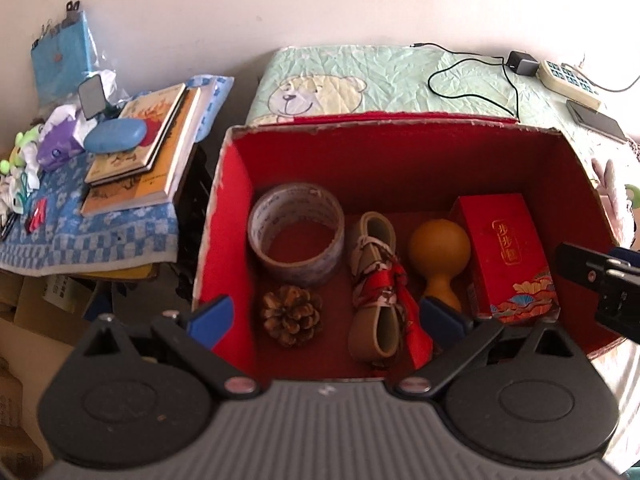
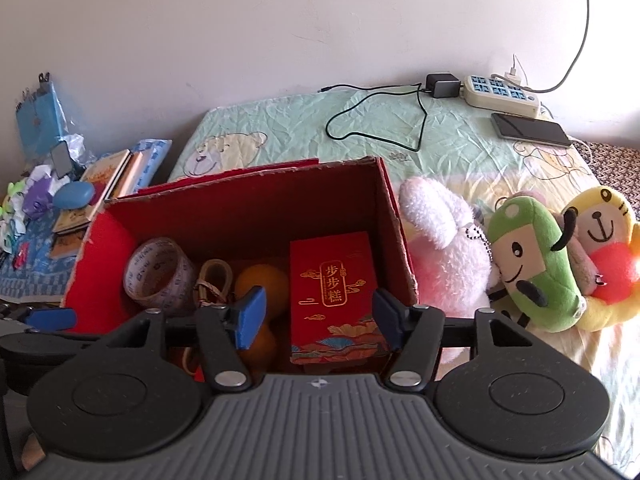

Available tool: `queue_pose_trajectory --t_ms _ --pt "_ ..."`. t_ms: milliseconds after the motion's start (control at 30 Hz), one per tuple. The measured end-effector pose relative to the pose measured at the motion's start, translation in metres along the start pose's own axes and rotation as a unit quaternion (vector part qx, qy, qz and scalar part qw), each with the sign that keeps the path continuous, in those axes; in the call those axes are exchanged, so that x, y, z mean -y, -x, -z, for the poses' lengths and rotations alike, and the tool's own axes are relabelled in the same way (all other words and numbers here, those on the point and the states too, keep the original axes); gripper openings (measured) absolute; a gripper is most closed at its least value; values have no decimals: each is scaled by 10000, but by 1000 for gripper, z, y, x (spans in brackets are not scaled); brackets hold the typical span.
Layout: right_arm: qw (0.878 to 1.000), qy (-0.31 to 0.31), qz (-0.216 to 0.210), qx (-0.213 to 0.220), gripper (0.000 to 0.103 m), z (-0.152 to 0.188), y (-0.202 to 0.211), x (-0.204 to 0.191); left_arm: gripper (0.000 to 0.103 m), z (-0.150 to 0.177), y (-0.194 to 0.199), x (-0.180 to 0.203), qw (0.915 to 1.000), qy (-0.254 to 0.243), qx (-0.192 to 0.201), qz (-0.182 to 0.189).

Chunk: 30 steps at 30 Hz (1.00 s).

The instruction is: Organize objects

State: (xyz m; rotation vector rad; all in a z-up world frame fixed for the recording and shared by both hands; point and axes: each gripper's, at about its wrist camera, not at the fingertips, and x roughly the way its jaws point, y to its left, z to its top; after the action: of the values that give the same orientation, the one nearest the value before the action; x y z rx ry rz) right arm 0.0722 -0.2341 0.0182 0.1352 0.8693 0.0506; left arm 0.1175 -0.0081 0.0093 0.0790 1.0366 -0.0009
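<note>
While the right hand-held gripper (image 2: 318, 320) hangs with jaws apart around the red gift box (image 2: 334, 296) — freed inside the red carton (image 2: 394, 216) — the left hand-held gripper (image 1: 326, 316) gapes empty; next, I judge, lift clear toward the plush toys (image 2: 532, 264) beside it.

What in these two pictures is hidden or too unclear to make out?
- Gourd: in the right wrist view its lower half sits behind a blue pad of the right gripper.
- Pine cone: shows only in the left wrist view; in the other, the gripper body covers that corner of the red box.
- Tape roll: print too small to read.
- Clutter beside the books: blurred, near the edge.
</note>
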Motion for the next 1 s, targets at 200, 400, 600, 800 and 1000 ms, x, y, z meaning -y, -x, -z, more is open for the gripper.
queue_pose_trajectory --t_ms 200,400,600,800,1000 --pt "9999 -19 -35 -101 64 0 -5 1 100 -1 -5 1 10000 0 -53 11" --pt "9999 -4 -28 -118 70 -3 -10 -1 99 -2 -5 3 9999 -72 49 -97" --pt "9998 52 -14 -165 71 -4 -14 -4 100 -2 -7 0 9999 0 57 -98" --pt "9997 78 25 -240 71 -4 -18 -5 100 1 -9 -2 10000 32 57 -75" --pt "9996 49 92 -263 73 -3 -20 -4 100 2 -12 -4 10000 58 31 -70"
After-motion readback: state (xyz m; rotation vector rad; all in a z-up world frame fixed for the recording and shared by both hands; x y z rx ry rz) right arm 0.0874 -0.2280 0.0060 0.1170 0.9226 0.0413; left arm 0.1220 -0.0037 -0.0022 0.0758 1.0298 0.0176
